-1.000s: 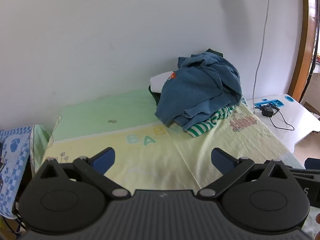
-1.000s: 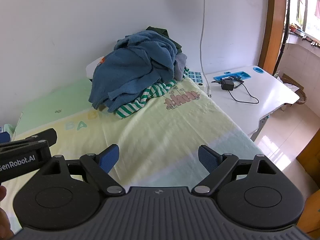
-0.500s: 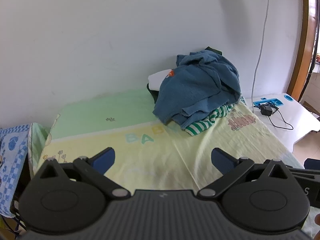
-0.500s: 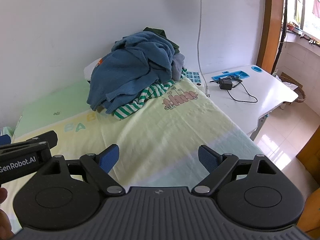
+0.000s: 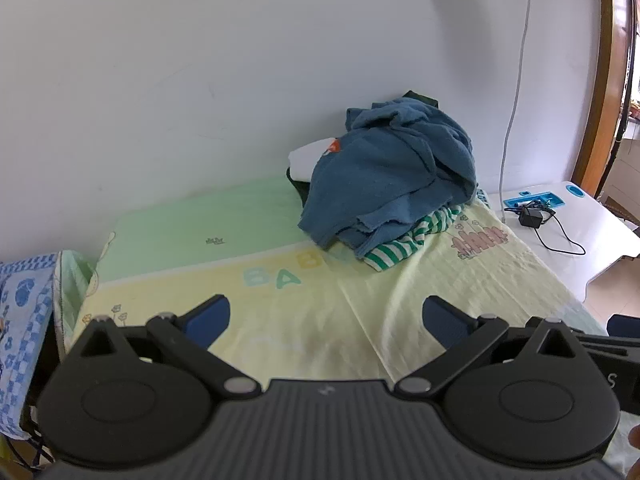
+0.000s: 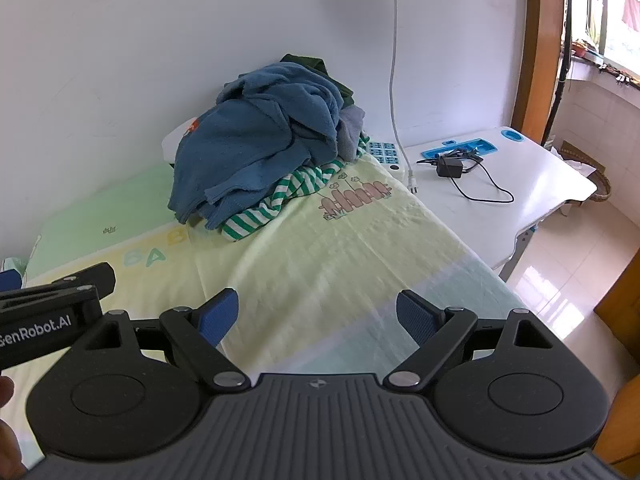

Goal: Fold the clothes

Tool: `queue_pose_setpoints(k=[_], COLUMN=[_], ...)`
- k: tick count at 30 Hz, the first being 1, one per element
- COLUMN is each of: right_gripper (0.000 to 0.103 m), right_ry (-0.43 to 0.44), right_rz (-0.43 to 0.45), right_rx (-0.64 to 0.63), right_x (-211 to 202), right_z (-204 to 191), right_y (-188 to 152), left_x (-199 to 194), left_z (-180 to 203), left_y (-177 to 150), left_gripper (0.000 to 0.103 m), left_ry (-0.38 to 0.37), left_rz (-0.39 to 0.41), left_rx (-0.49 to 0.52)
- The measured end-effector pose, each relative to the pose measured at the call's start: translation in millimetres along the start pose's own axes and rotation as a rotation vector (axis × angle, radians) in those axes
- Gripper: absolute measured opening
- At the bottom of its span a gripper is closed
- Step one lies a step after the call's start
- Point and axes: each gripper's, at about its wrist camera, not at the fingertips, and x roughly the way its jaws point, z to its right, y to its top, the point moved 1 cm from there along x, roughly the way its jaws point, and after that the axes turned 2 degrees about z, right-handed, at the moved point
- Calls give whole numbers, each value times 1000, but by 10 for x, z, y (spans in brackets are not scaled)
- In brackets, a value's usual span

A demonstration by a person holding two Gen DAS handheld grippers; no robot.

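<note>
A heap of clothes lies at the far end of a table against the wall, on a yellow and green baby blanket [image 5: 280, 320] [image 6: 340, 248]. A crumpled blue garment [image 5: 392, 176] [image 6: 260, 140] tops the heap, and a green-and-white striped garment [image 5: 404, 244] [image 6: 280, 200] sticks out beneath it. White and dark green cloth shows behind. My left gripper [image 5: 326, 316] hangs open over the near blanket with nothing between its fingers. My right gripper [image 6: 318, 316] is open and holds nothing either, well short of the heap. The left gripper's body [image 6: 48, 316] shows at the right wrist view's left edge.
A white desk [image 6: 540, 184] adjoins the table on the right, carrying a black charger with its cord [image 6: 452, 168] and a blue tray [image 6: 460, 148]. A white cable [image 6: 396, 60] hangs down the wall. Blue patterned fabric [image 5: 24, 320] drapes at the left. Tiled floor lies right.
Both views have drifted slightly, so the clothes heap sits a little further left in each. Both grippers stay open and empty.
</note>
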Motion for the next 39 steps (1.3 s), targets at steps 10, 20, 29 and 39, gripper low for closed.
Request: queue_pose_setpoints(k=[10, 20, 29, 39], right_gripper=[89, 89, 89, 88], right_ry=[-6, -43, -59, -1], right_rz=[8, 5, -10, -51], right_rx=[4, 17, 21, -40], right_x=[-7, 1, 81, 546], right_z=[84, 211, 260, 325], right_y=[-24, -53, -83, 66], left_x=[-8, 29, 115, 617], left_z=[98, 237, 298, 470], left_y=[-16, -17, -23, 256], left_gripper=[102, 102, 102, 102], left_ry=[-9, -43, -56, -75], left_rz=[-5, -13, -34, -88], left_rx=[19, 44, 48, 66])
